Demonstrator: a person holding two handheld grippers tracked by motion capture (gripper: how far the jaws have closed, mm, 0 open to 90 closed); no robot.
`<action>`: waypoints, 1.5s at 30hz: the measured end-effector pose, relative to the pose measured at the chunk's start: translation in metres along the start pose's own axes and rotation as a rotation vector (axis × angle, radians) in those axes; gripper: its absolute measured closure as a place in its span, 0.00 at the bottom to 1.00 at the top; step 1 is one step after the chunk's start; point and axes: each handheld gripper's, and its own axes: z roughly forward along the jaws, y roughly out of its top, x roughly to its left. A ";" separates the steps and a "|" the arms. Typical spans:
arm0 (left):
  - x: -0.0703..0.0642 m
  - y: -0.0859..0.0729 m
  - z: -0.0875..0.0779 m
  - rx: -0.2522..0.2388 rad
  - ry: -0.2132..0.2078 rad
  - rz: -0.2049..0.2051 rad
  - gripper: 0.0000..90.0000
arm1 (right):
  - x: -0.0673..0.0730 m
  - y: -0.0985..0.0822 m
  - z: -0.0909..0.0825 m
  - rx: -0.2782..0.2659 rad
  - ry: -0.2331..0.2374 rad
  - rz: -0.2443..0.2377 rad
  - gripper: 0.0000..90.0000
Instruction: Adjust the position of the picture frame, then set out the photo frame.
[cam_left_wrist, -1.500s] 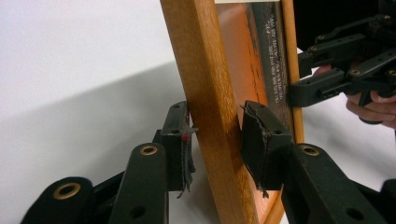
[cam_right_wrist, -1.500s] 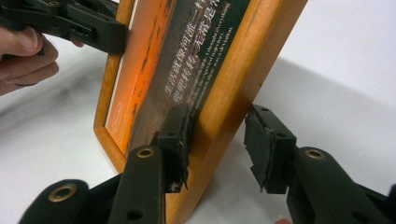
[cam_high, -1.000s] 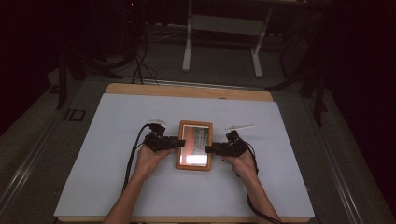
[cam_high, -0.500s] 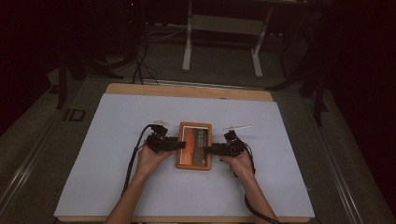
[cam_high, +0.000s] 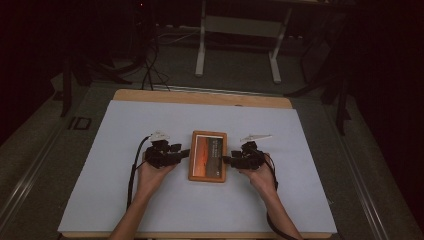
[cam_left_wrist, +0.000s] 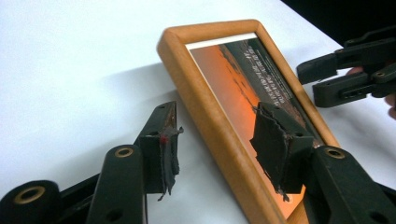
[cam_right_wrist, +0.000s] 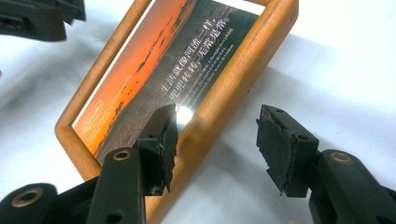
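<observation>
The picture frame lies flat mid-table on the white sheet, its long edges straddled by the left gripper, just narrowing, and the right gripper, both jaws apart, neither pressing it.

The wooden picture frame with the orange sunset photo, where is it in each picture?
High view: the wooden picture frame with the orange sunset photo lies flat mid-table, between the two grippers.
Left gripper view: the frame runs from top centre to bottom right.
Right gripper view: the frame crosses the top and middle.
Shared landmark: the white table cover.
</observation>
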 end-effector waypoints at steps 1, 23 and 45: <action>0.000 0.000 -0.002 -0.005 0.012 0.006 0.56 | 0.002 0.001 -0.001 -0.001 -0.016 -0.016 0.52; -0.025 -0.022 -0.040 -0.082 0.126 0.118 0.56 | 0.034 0.015 -0.008 -0.032 -0.136 -0.255 0.57; -0.026 -0.028 -0.032 -0.023 0.080 0.122 0.58 | 0.020 0.052 0.013 -0.052 -0.170 -0.292 0.86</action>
